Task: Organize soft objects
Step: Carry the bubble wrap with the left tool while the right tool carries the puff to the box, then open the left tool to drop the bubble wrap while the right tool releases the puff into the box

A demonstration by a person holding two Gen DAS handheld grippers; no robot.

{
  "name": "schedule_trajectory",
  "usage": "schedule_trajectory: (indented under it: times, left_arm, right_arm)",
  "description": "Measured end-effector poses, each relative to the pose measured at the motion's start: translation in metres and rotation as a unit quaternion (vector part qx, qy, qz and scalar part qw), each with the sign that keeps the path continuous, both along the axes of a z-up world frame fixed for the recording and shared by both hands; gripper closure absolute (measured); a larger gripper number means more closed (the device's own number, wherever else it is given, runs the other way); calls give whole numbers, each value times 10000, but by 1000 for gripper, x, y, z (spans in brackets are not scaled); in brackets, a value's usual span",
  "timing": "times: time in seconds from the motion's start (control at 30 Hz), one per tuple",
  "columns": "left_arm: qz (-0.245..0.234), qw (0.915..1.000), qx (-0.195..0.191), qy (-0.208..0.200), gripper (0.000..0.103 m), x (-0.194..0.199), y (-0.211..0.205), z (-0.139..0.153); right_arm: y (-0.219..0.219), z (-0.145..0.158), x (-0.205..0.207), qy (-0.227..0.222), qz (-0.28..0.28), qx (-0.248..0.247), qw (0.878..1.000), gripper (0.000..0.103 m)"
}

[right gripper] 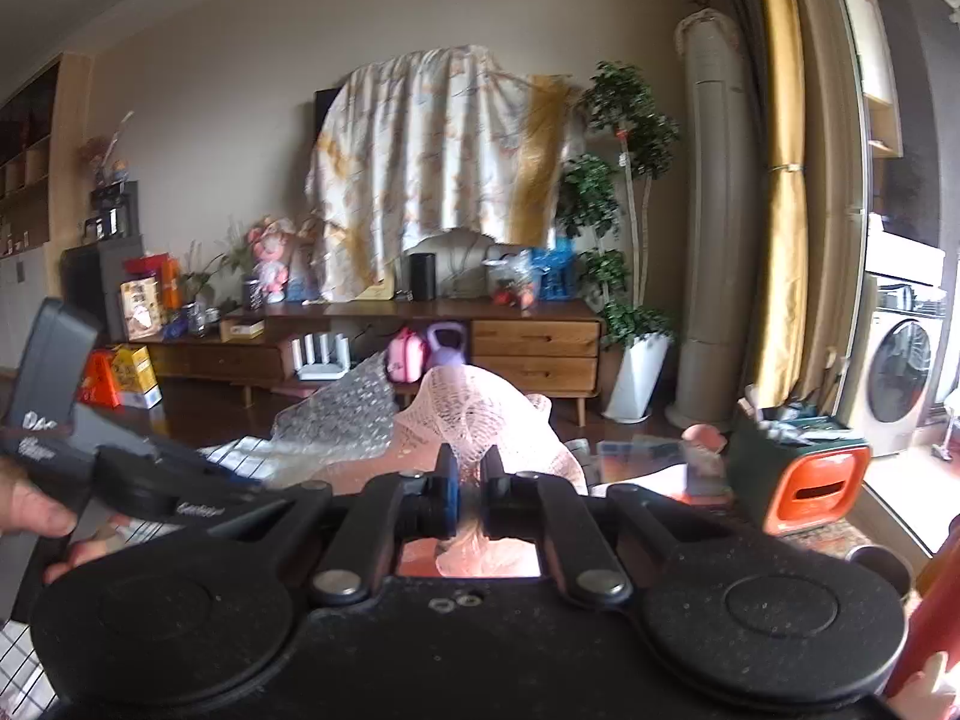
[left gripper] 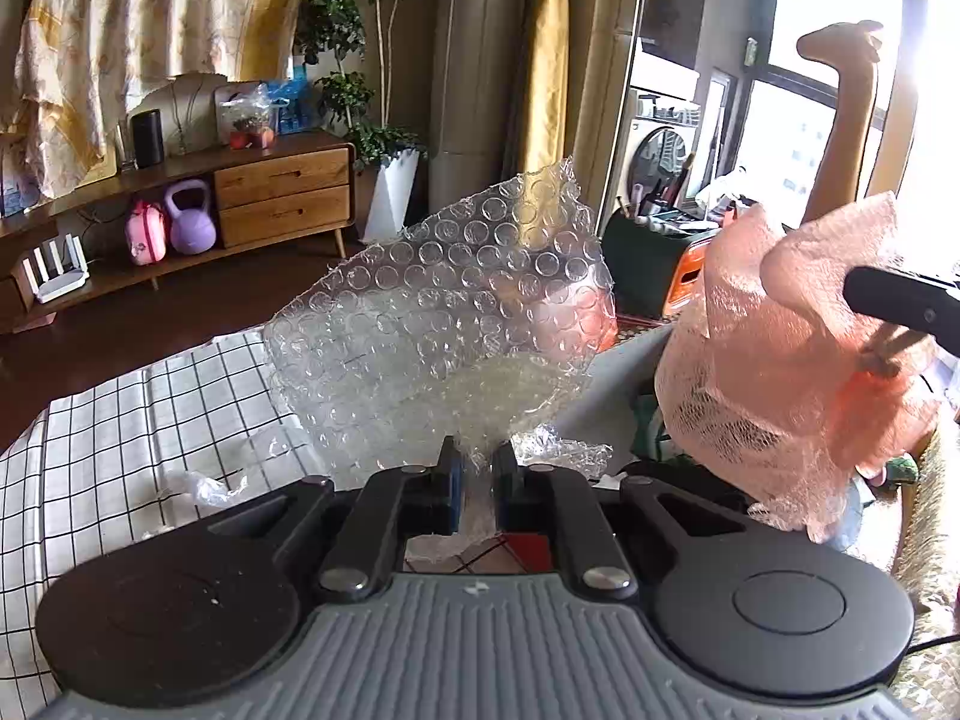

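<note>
Living-room backdrop w/ a checked tablecloth (left gripper: 120,420) low at left: the bubble wrap (left gripper: 438,324), a clear crumpled sheet, stands up above it, pinched by a thin bottom edge in the left gripper (left gripper: 477,480). Just right of the wrap, pink foam netting (left gripper: 780,360) bunches in the right gripper's (right gripper: 469,480) narrow clamp. Risk: either could slip out, since both bites are small and the wrap is slick.

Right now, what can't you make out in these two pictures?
- Left wrist view: the bubble wrap held by the left gripper hides the table behind it.
- Left wrist view: the right gripper is cut off by the edge.
- Right wrist view: the pink mesh hides what lies beneath.
</note>
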State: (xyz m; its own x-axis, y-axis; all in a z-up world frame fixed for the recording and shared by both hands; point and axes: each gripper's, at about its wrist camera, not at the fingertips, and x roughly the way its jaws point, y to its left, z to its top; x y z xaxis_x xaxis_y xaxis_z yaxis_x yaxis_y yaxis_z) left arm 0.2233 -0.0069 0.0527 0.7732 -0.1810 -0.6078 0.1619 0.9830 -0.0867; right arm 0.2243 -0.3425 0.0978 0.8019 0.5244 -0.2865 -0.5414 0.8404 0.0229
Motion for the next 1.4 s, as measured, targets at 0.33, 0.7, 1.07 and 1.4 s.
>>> schedule_trajectory:
  times: [0.33,0.7,1.07,1.4]
  left_arm:
    - [-618,9981,21,7,93,9,-71,-1]
    - [-1001,9938,-26,488,93,39,-126,-56]
    - [-740,9944,-4,756,93,78,-127,-97]
    - [-630,9912,-17,1163,93,106,-126,-125]
  right_arm:
    - [-39,-13,27,88,-630,-57,9980,97]
    - [-60,-53,65,493,-963,-50,9941,97]
    - [-54,-99,97,1086,-1008,7,9890,97]
    - [-44,-134,115,1600,-1060,-149,9813,95]
